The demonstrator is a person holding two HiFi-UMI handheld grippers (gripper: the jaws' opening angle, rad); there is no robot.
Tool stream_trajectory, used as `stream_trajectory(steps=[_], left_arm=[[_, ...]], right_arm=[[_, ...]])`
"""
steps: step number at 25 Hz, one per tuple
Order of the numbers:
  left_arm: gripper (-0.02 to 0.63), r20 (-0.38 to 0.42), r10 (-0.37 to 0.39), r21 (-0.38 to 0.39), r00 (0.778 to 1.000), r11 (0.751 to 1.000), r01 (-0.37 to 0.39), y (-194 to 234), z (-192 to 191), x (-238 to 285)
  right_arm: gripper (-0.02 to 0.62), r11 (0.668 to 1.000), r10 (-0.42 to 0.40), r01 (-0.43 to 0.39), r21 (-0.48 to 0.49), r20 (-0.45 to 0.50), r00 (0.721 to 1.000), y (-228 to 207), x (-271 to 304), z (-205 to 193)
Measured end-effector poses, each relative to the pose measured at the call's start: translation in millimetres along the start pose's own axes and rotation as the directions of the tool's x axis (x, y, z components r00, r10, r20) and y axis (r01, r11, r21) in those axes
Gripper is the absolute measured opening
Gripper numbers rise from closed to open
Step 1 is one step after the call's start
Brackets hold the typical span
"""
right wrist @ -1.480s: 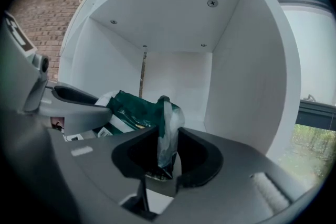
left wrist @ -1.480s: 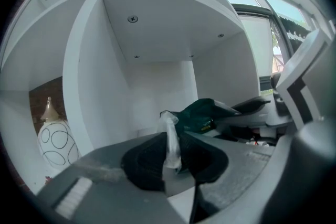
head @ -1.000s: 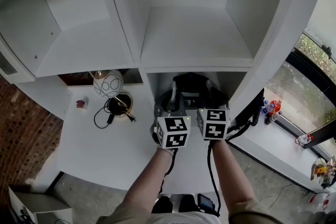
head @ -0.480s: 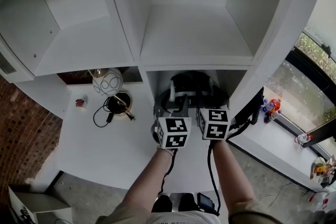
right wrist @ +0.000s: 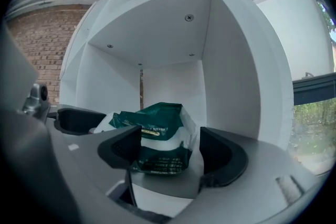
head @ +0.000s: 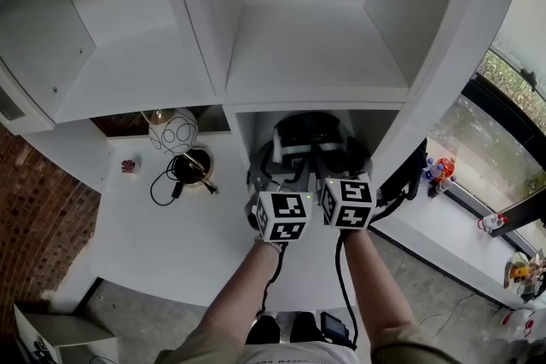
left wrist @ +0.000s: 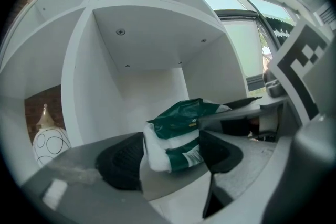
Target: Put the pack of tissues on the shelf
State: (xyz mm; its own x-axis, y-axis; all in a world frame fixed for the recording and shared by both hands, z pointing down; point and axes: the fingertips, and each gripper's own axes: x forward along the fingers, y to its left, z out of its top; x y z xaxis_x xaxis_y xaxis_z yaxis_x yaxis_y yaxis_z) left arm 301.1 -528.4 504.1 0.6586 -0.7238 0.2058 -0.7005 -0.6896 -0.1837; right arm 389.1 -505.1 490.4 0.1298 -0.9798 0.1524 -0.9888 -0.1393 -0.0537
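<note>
The green and white pack of tissues [left wrist: 181, 136] [right wrist: 157, 134] rests on the floor of the lower white shelf compartment [right wrist: 231, 86]. Both grippers reach into that compartment side by side. The pack lies between the jaws of my left gripper [left wrist: 172, 157], which have just been opening; the pads stand off it. My right gripper [right wrist: 170, 152] has also just been opening, and its pads stand apart from the pack's sides. In the head view the left gripper [head: 275, 164] and right gripper [head: 337, 156] show under the shelf board, which hides the pack.
A white round lamp with a drawn face [head: 175, 132] [left wrist: 48, 144] stands on the white table to the left, by a black cable and round base [head: 189, 169]. A small red thing [head: 130, 167] lies further left. Upper shelf compartments [head: 316, 55] are bare. Window sill with a toy [head: 441, 175] at right.
The black jaws of both grippers have spread wider apart under the shelf board. The hands and marker cubes have stayed nearly in place.
</note>
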Motion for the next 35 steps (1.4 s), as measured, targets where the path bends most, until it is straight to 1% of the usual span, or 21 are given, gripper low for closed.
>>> stream_trajectory(steps=[5,9,18,24,28,33,35], left_arm=[[0.341,0.021,-0.015,-0.002,1.000,1.000,0.015,-1.2,2.9,-1.7],[0.344,0.034,-0.015,0.019,0.999,1.000,0.014,-1.4,7.5,-4.6],[0.344,0.043,-0.018,-0.009,0.999,1.000,0.018,-5.0,9.9,-14.5],[0.344,0.046,-0.027,-0.059,0.999,0.998,0.030,-6.3,10.3,-25.2],[0.344,0.047,-0.022,-0.067,0.999,0.997,0.025,-5.8,9.8,-36.1],[0.344,0.060,-0.023,-0.045,0.998,0.999,0.026,-2.9,16.4,-57.2],[0.344,0.063,-0.024,-0.043,0.998,0.999,0.027,-3.3,17.4,-66.6]], right_arm=[[0.341,1.000,0.002,-0.003,0.020,0.024,1.000,-0.9,-2.2,1.9],[0.342,0.999,0.007,-0.009,0.039,0.044,0.999,-0.9,-4.7,5.0],[0.342,0.999,0.008,-0.011,0.053,0.070,0.997,0.8,-16.1,10.0],[0.342,0.998,-0.003,-0.003,0.063,0.086,0.996,2.1,-31.9,10.5],[0.342,0.998,-0.008,0.003,0.065,0.081,0.997,4.3,-44.1,7.3],[0.342,0.997,-0.011,0.005,0.076,0.086,0.996,10.3,-63.2,5.9],[0.328,0.997,-0.013,0.007,0.073,0.092,0.996,13.3,-71.5,6.8]])
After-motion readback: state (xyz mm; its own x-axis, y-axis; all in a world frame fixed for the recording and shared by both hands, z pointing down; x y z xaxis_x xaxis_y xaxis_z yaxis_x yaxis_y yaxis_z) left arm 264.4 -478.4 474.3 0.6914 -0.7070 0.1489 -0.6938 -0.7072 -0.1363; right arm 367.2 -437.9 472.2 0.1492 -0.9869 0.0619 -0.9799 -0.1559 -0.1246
